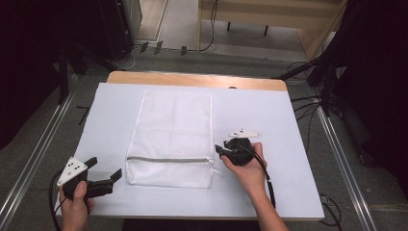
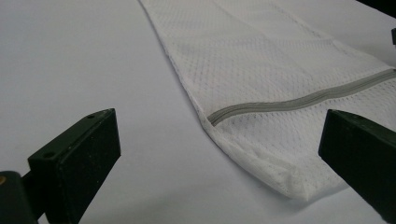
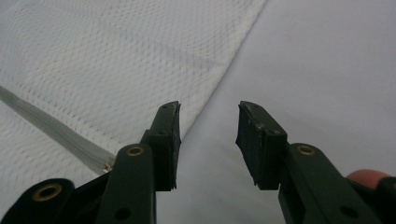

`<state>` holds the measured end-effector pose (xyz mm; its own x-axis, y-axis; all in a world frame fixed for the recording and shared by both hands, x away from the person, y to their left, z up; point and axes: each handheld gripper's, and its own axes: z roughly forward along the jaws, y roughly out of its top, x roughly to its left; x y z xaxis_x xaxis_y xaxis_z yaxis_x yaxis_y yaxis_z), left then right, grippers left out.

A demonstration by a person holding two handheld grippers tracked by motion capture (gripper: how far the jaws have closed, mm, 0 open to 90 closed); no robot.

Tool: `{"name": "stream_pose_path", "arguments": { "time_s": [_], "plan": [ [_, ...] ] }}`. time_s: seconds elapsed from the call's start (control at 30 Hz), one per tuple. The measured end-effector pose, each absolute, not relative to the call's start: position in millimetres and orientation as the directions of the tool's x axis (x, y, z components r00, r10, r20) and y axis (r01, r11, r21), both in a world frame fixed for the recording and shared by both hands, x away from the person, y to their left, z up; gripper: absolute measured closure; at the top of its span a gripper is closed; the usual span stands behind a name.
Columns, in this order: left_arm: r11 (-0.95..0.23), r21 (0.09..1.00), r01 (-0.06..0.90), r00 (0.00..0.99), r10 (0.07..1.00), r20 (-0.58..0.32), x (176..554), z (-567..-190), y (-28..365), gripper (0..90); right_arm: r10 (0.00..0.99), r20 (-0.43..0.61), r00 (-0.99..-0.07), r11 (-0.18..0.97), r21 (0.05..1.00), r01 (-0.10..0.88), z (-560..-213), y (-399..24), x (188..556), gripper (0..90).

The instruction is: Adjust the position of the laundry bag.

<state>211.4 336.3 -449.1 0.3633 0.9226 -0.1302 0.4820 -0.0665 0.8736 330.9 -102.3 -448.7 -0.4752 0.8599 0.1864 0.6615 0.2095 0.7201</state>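
A white rectangular mesh laundry bag (image 1: 171,137) with a grey zipper (image 1: 169,160) across its near part lies flat in the middle of the white table cover (image 1: 269,120). The left gripper (image 1: 103,168) rests near the bag's left near corner, its jaws wide apart and empty. The right gripper (image 1: 219,150) is just beside the right end of the zipper, its jaws partly apart with nothing between them.

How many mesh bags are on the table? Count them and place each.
1. The white mesh bag lies flat mid-table on the white sheet, zipper near the person's edge.
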Motion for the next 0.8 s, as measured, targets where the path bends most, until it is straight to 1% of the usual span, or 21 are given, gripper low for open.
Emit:
{"name": "stream_pose_path", "arguments": {
  "time_s": [0.17, 0.37, 0.5, 0.67, 0.73, 0.77, 0.8],
  "plan": [
    [-0.071, 0.872, 0.485, 0.366, 0.922, -0.129, 212, -450, 335, 0.0, 0.861, 0.245, -0.446, 0.176, 0.678, 0.713, -446, -94, 343, 62.4],
    [-0.080, 0.869, 0.488, 0.376, 0.918, -0.127, 213, -450, 334, 0.0, 0.864, 0.260, -0.431, 0.184, 0.635, 0.750, -452, -83, 352, 62.2],
    [-0.078, 0.869, 0.489, 0.377, 0.917, -0.129, 213, -451, 333, 0.0, 0.862, 0.311, -0.400, 0.152, 0.594, 0.790, -456, -81, 356, 61.2],
    [-0.078, 0.867, 0.493, 0.375, 0.918, -0.131, 213, -451, 333, 0.0, 0.860, 0.344, -0.376, 0.141, 0.548, 0.824, -460, -79, 356, 61.5],
    [-0.076, 0.866, 0.494, 0.376, 0.917, -0.134, 213, -451, 333, 0.0, 0.864, 0.332, -0.378, 0.153, 0.542, 0.826, -462, -75, 354, 62.5],
    [-0.081, 0.864, 0.496, 0.377, 0.917, -0.131, 213, -451, 333, 0.0, 0.871, 0.317, -0.374, 0.157, 0.542, 0.825, -461, -74, 354, 65.1],
    [-0.083, 0.864, 0.496, 0.378, 0.917, -0.129, 213, -451, 333, 0.0, 0.875, 0.310, -0.373, 0.161, 0.541, 0.825, -461, -73, 354, 70.7]
  ]
}}
